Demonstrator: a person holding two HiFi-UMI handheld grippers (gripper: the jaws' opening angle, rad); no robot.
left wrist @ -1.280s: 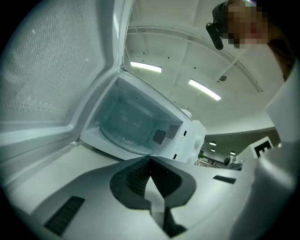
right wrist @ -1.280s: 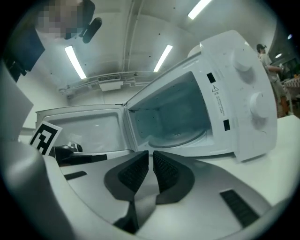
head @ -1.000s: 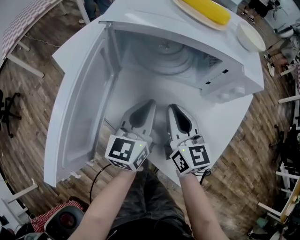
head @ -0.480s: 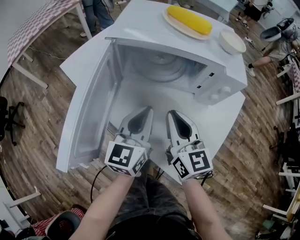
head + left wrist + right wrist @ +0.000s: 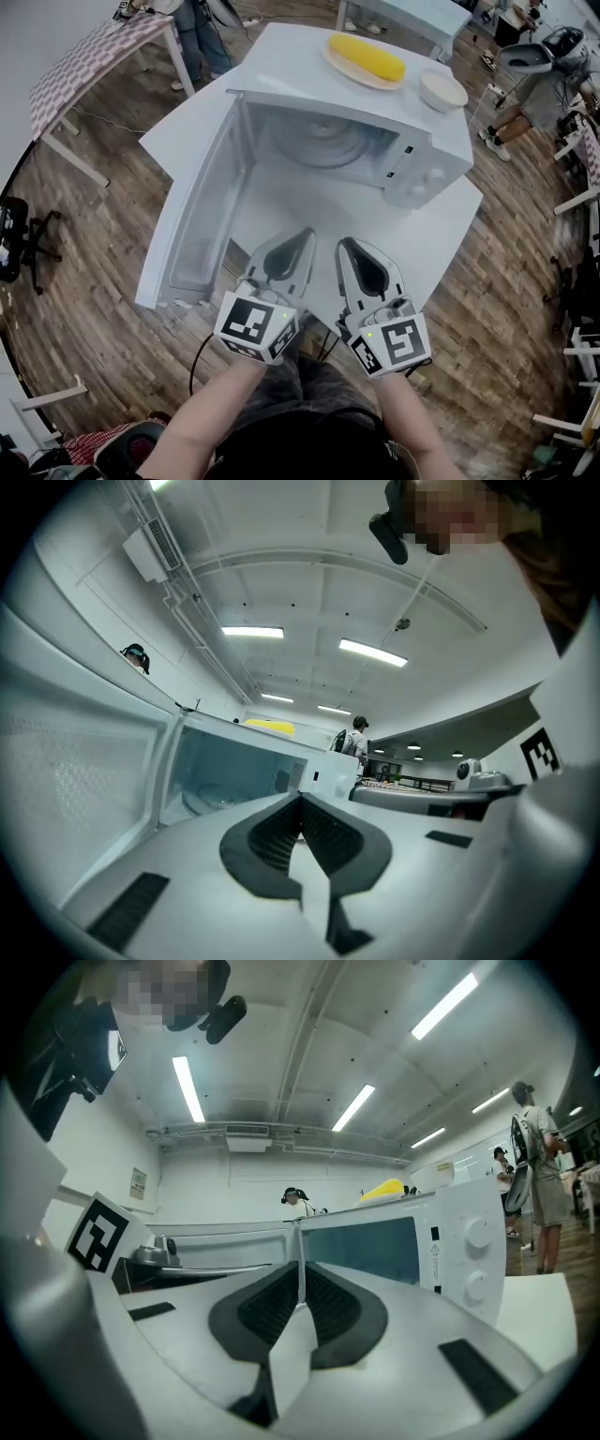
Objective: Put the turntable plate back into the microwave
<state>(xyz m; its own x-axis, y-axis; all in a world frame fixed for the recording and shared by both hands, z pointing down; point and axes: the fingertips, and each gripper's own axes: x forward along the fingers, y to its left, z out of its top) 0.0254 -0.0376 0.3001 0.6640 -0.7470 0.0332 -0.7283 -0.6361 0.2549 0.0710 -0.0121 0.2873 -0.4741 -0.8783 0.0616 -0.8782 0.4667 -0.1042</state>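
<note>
The white microwave (image 5: pixel 427 155) stands on a white table (image 5: pixel 441 234) with its door (image 5: pixel 202 211) swung wide open to the left. The glass turntable plate (image 5: pixel 323 141) lies flat inside the cavity, and shows faintly in the left gripper view (image 5: pixel 208 802). My left gripper (image 5: pixel 306 232) and right gripper (image 5: pixel 344 242) hover side by side over the table's near edge, well short of the cavity. Both are shut with nothing between the jaws, as the left gripper view (image 5: pixel 300 799) and right gripper view (image 5: pixel 300 1265) confirm.
A yellow corn cob on a plate (image 5: pixel 366 58) and a white bowl (image 5: pixel 442 91) rest on top of the microwave. A checkered table (image 5: pixel 84 61) stands far left. People stand around the room's edges. A cable hangs below the table's front.
Both grippers and the head camera have drawn back from the microwave toward the table's near edge. The microwave looks smaller and more floor shows. Jaws stay shut.
</note>
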